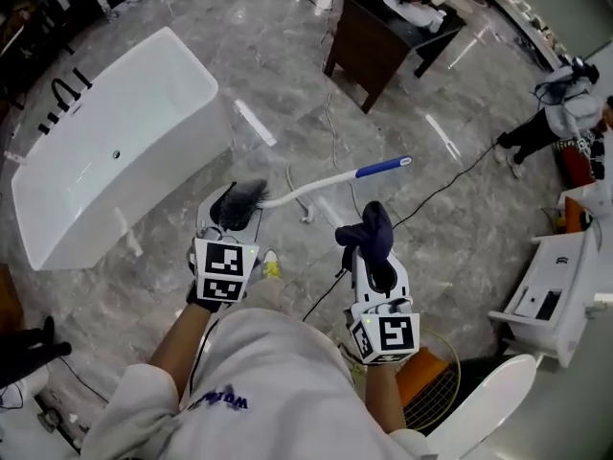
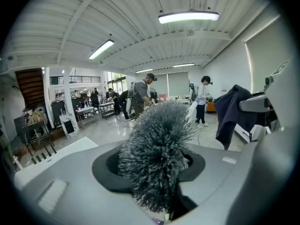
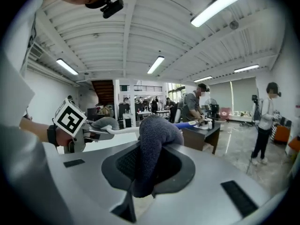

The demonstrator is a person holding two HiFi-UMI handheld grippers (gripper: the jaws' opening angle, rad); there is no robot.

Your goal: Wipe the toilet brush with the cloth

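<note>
The toilet brush (image 1: 316, 188) is held level above the floor, a white curved handle ending in a blue grip (image 1: 383, 168). My left gripper (image 1: 234, 217) is shut on its dark bristle head (image 1: 245, 197). That head fills the left gripper view as grey-tipped bristles (image 2: 157, 153) between the jaws of the left gripper (image 2: 157, 182). My right gripper (image 1: 372, 249) is shut on a dark blue cloth (image 1: 375, 226), just under the handle's middle. In the right gripper view the cloth (image 3: 154, 142) bulges from the right gripper (image 3: 145, 172), apart from the handle (image 3: 124, 131) behind it.
A white bathtub (image 1: 105, 142) stands at the left on the marble floor. A dark wooden desk (image 1: 383, 36) is ahead, and a white toilet (image 1: 484, 405) and wire basket (image 1: 436, 381) sit at lower right. Cables (image 1: 450, 185) cross the floor. A person (image 1: 560, 118) crouches at far right.
</note>
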